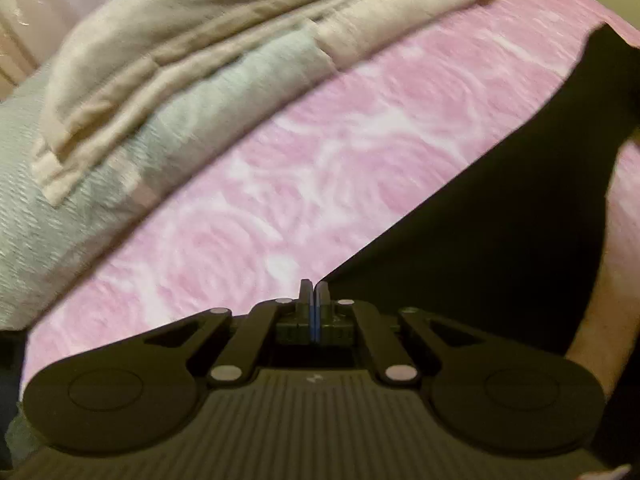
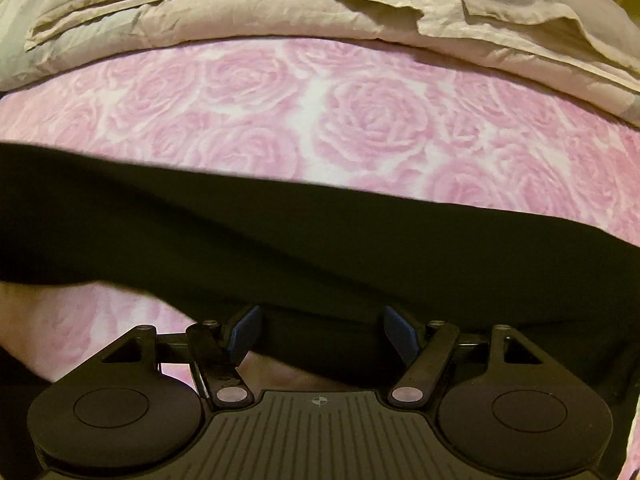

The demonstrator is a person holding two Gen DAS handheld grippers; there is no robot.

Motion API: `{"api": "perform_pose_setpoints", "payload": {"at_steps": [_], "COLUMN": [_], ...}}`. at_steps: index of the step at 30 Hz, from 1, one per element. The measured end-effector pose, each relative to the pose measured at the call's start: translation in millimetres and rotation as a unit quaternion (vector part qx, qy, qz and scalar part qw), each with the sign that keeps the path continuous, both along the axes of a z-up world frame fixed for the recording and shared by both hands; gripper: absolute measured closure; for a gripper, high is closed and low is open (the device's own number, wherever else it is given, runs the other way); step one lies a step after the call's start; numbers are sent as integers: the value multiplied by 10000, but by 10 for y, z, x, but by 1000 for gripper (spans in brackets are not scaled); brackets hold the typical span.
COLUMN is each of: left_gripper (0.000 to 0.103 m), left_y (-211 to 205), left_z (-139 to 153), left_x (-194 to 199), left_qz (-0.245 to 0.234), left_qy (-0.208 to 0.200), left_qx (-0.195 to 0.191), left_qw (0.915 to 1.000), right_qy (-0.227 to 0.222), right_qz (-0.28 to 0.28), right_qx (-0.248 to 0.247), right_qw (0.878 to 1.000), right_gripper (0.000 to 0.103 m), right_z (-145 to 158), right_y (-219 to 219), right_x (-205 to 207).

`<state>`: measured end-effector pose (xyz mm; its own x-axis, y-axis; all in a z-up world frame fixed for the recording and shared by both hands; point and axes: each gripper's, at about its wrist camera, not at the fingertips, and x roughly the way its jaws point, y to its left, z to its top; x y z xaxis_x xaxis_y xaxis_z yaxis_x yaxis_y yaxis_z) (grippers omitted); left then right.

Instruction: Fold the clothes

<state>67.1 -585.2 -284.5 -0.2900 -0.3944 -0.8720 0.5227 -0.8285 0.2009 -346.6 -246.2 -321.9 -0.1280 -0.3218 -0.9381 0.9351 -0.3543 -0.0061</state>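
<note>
A black garment (image 1: 500,220) lies spread on a pink rose-patterned bedspread (image 1: 320,140). In the left wrist view one corner of it runs taut down to my left gripper (image 1: 315,286), whose blue pads are pressed together on that corner. In the right wrist view the same black garment (image 2: 280,240) stretches across the frame as a wide band. My right gripper (image 2: 322,332) stands open over its near edge. The dark cloth passes between the spread blue pads (image 2: 244,332), and they do not press on it.
Folded beige bedding (image 1: 200,20) (image 2: 240,8) is piled along the far side of the bedspread (image 2: 360,120), over a pale grey-green blanket (image 1: 80,200). A person's bare arm (image 1: 596,280) shows at the right edge of the left wrist view.
</note>
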Motion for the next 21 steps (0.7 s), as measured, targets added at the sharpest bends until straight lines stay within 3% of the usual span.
{"api": "perform_pose_setpoints", "payload": {"at_steps": [7,10,13,16,19,21], "left_gripper": [103,102,103,100,94,81], "left_y": [-223,-327,-468,-476,-138,218], "left_z": [-149,-346,-566,-485,-220,-99], "left_x": [-246,-372,-355,-178,-58,-27], "left_qz": [215,252,665,955,483,-106], "left_qy": [-340,-656,-1194,-943,-616,-496], "left_qx": [-228,-327,-690,-607,-743,-717], "left_qw": [9989,9970,9882,9891,9942,9961], "right_qy": [-67,-12,159,208,290,392], "right_qz": [-302,-257,-310,-37,707,1346], "right_qx": [102,65,-21,-132,-8,138], "right_qw": [9995,9996,9994,9997,9971,9900], "right_gripper": [31,31,31,31,31,31], "right_z": [-90,-171,-219,-144,-124,-160], "right_y": [60,-23,-103,-85,9,76], "right_x": [-289,-401,-456,-277,123,432]}}
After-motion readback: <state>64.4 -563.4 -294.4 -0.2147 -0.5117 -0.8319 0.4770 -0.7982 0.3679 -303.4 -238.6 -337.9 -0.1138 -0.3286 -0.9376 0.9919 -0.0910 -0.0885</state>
